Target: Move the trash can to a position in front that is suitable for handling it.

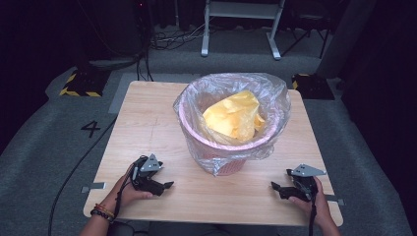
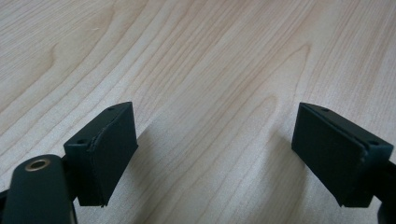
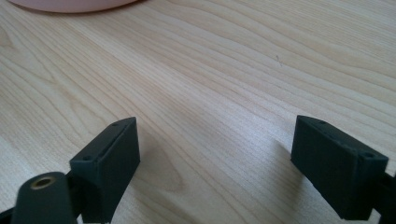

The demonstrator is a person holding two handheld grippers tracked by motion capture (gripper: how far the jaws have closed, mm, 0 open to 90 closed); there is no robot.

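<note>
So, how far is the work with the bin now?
Done: a clear bag already lines the pink bin, with yellow waste inside. In hand: nothing; the left gripper and right gripper rest open on the table. Left: any handling of the bag, probably.

- The pink bin (image 1: 231,147) with its clear liner (image 1: 196,98) and the yellow bag (image 1: 235,115) stands at the centre and upper middle of the high view, blocking any straight pass across the table (image 1: 147,123).
- Bare wood lies open at left, right and along the lower edge of that view.
- The left tongs (image 1: 164,187) and right tongs (image 1: 278,189) stand open at lower left and lower right, well apart from the bin, with bare wood between their jaws.
</note>
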